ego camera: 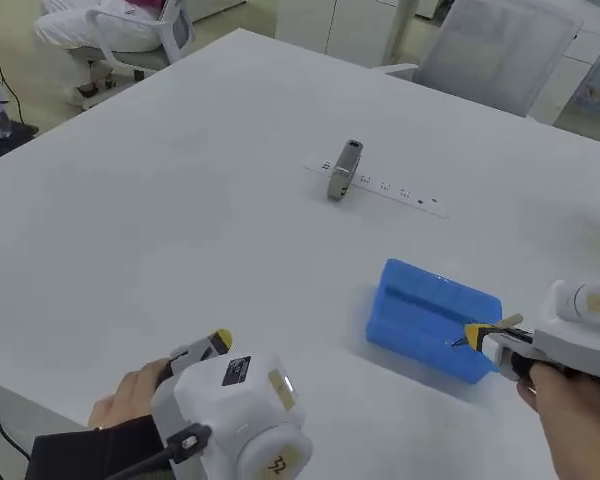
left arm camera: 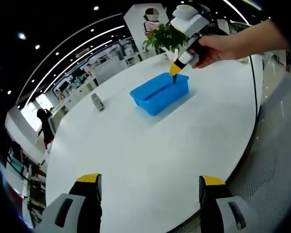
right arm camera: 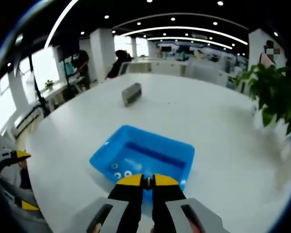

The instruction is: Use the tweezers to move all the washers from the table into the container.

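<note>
Right gripper [right arm camera: 143, 180] clamping tweezers [left arm camera: 174, 80] tip-down into blue container [right arm camera: 160, 155], left gripper [left arm camera: 150, 178] wide open, empty

I can read no text here. My left tool [left arm camera: 150, 180] carries a dark label [ego camera: 236, 370] and a small logo [ego camera: 277, 465], both blurred. The power strip [ego camera: 390, 187] toward the far edge of the desk [ego camera: 180, 230] has print too small to read.

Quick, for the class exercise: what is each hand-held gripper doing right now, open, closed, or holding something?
Left hand-held gripper: open, holding nothing.
Right hand-held gripper: closed on the tweezers, over the blue container.
</note>
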